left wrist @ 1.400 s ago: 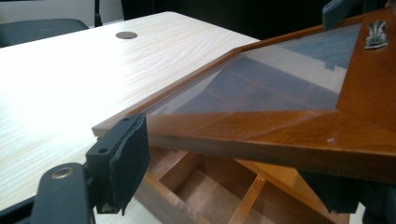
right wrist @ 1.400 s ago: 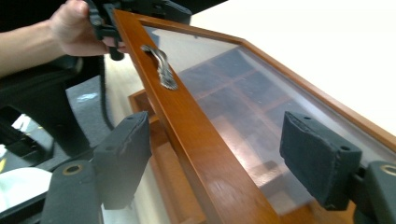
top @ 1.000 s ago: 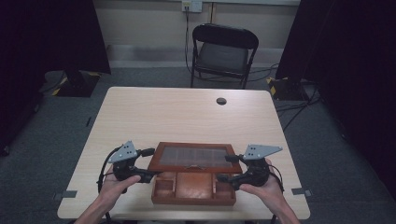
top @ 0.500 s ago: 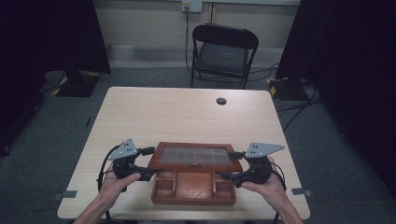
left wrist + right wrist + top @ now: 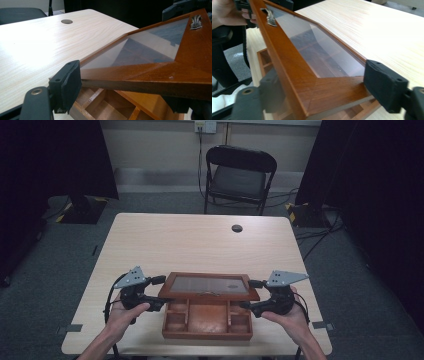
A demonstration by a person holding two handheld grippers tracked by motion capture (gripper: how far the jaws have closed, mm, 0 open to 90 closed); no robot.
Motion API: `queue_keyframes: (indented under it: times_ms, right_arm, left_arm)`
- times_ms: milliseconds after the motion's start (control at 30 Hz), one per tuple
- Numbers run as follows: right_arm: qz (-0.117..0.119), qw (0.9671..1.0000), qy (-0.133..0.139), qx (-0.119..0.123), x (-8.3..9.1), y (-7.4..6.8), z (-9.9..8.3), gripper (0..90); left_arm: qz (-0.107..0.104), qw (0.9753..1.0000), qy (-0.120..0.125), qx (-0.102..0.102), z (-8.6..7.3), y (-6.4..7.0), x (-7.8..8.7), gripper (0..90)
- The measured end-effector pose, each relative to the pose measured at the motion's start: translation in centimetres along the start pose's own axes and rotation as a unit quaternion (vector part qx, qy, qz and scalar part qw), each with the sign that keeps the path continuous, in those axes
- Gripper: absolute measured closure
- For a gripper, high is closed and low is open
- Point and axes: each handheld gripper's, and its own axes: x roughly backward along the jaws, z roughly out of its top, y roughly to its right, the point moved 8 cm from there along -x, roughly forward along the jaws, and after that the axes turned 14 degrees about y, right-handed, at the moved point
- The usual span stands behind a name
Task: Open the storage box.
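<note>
Brown wood frames the glass lid (image 5: pixel 210 286) of the compartment box (image 5: pixel 207 321), which sits at the near edge of the table (image 5: pixel 200 245); against the high view of a second ago, the lid's front edge now stands higher off the tray, so the compartments show more fully. The left gripper (image 5: pixel 161 301) is clamped on the lid's left corner and the right gripper (image 5: pixel 245 305) on its right corner, each with one jaw above and one below the frame. Judgement: opening is under way, roughly part-raised, and the lid needs further swing toward its rear hinge.
</note>
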Motion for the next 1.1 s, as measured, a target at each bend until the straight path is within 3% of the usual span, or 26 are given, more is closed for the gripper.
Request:
queue_keyframes:
  times_ms: [100, 467, 500, 833, 1100]
  right_arm:
    - [0.005, 0.9999, 0.009, -0.004, 0.0, 0.2, 0.6, 30.3]
    - [0.002, 0.9995, 0.032, -0.004, -0.3, 0.9, 1.3, 40.1]
    - [0.002, 0.9994, 0.035, -0.005, -0.3, 1.0, 1.4, 40.8]
    - [-0.011, 0.9986, 0.043, -0.03, -0.8, 2.4, 1.8, 42.2]
    - [-0.015, 0.9985, 0.041, -0.033, -1.1, 2.8, 1.9, 43.0]
  left_arm:
    - [-0.001, 1.0, 0.003, -0.003, 0.5, -0.2, -0.1, 26.4]
    - [0.004, 0.9998, 0.006, 0.018, 0.9, -1.0, -0.5, 29.1]
    - [0.004, 0.9999, 0.002, 0.009, 1.1, -1.2, -0.6, 29.3]
    - [0.005, 0.9999, 0.004, 0.013, 1.5, -1.7, -1.3, 34.5]
    - [0.011, 0.9999, 0.005, 0.006, 1.5, -2.2, -1.6, 38.8]
